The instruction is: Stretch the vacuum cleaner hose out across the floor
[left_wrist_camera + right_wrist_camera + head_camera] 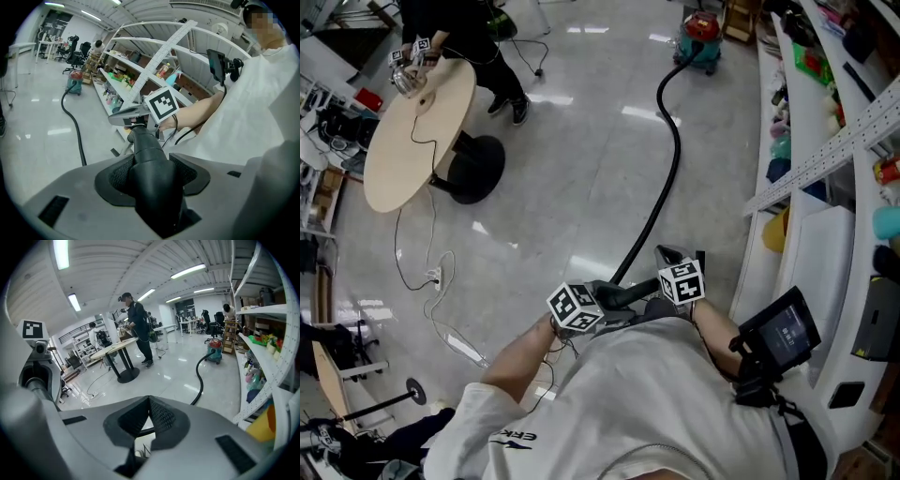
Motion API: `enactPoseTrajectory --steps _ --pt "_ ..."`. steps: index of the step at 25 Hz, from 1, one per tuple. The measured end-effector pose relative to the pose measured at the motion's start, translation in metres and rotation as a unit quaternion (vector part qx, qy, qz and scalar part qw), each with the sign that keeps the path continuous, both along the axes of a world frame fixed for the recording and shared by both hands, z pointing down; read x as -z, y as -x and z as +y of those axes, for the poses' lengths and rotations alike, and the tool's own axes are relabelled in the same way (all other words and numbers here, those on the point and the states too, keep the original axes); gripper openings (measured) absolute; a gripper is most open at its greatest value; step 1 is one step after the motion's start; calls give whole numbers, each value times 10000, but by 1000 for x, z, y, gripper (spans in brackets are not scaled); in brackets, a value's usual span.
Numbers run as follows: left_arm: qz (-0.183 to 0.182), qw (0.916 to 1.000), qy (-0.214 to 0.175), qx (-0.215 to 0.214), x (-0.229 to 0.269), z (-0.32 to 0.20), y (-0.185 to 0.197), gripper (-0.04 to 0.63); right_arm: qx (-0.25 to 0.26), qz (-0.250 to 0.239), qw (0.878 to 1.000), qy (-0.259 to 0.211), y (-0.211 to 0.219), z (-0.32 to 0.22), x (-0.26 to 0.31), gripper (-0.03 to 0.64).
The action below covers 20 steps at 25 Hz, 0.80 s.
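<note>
**Hose gripped at my end, vacuum far up the floor**

Hose (670, 159) runs black and curved over the grey floor (581, 187), from the vacuum cleaner (703, 39) at the far end of the aisle down to my two grippers, close in front of the torso. In the left gripper view, the left gripper (151, 171) is clamped on the thick smooth end piece of the hose, with both pads pressed against its sides and the piece sticking out ahead. The right gripper (149, 404) sits just beside it, at the tip of that end piece. Its jaw tips meet, and the ribbed hose crosses the gap right behind them, so I read it as closed around the hose. Shelves (811, 141) line the right side of the aisle. A round table (412, 141) stands well off to the left, with a person (473, 42) beside it.
</note>
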<state>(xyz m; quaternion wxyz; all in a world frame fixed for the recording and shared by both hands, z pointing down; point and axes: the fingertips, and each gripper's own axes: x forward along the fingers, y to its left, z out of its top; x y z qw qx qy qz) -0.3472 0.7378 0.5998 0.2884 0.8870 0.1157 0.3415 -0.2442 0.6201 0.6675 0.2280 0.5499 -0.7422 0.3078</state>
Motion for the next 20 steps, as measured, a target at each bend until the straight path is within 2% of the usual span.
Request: enactPoseTrajectory --steps 3,7,14,20 --pt "7 9998 -22 -203 -4 12 3 213 -199 -21 9998 10 -1 16 -3 -2" --pt "34 9993 5 -386 -6 35 25 213 -340 2 9994 42 18 43 -5 -2" --pt "77 9977 10 -670 -14 76 64 215 -390 71 9992 71 57 85 -8 -2" --pt "32 9953 88 -960 -18 113 81 216 -394 100 9991 124 70 111 -10 -2"
